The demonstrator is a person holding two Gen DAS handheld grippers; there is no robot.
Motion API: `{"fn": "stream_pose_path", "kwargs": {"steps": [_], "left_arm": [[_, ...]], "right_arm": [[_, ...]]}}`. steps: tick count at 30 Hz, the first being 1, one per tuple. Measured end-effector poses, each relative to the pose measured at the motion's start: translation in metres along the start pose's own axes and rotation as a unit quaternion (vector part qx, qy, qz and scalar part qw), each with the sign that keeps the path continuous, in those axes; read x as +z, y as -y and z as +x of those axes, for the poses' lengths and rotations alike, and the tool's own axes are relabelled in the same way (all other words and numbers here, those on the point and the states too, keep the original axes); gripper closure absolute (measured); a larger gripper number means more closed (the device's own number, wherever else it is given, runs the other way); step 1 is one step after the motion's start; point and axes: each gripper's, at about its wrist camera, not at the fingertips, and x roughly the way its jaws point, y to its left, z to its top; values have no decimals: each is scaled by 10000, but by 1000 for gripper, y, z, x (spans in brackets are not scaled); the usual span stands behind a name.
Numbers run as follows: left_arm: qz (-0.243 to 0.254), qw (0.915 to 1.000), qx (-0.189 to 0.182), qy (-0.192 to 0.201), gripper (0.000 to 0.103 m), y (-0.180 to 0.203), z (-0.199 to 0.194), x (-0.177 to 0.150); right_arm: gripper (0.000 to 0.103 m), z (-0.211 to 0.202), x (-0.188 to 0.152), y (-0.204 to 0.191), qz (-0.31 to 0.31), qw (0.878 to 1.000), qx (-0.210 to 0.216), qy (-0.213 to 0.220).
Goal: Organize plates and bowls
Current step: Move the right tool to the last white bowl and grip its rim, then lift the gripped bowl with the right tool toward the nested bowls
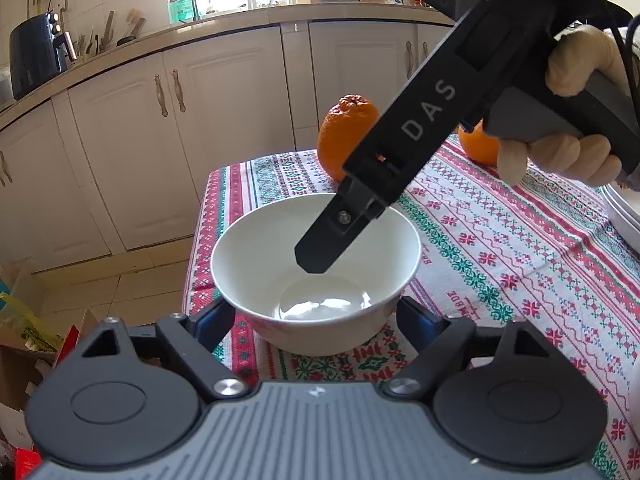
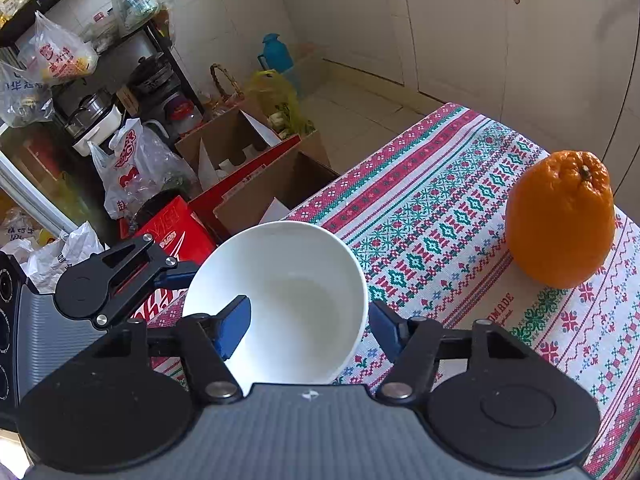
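Note:
A white empty bowl (image 1: 316, 240) (image 2: 288, 292) stands near the left front corner of the table with the patterned cloth (image 1: 500, 248). My left gripper (image 1: 316, 312) has one fingertip against each side of the bowl's lower wall and is shut on it. The right wrist view shows one of its fingers (image 2: 176, 274) at the bowl's left side. My right gripper (image 2: 310, 328) straddles the bowl's wall. One finger (image 2: 236, 326) hangs inside the bowl, clear of the wall, while the other lies outside it. In the left wrist view that inner finger (image 1: 320, 248) reaches down from the upper right, held by a gloved hand (image 1: 576, 64).
Two oranges (image 1: 348, 136) (image 1: 478, 144) sit on the cloth behind the bowl; the nearer orange (image 2: 560, 220) also shows in the right wrist view. White dishes (image 1: 624, 216) show at the right edge. Cardboard boxes (image 2: 240, 148) and bags crowd the floor beside the table corner. Cabinets (image 1: 224, 120) lie beyond.

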Motion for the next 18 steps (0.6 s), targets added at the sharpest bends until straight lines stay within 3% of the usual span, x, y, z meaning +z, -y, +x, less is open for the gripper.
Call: {"fn": "stream_pose_path", "kwargs": {"steps": [10, 18], "left_arm": [[1, 10000, -36, -53, 16, 1, -4, 2], [94, 10000, -23, -1, 16, 12, -30, 9]], "right_arm": [[37, -3, -2, -2, 3, 10000, 49, 3], [37, -26, -13, -15, -58, 9999, 60, 136]]}}
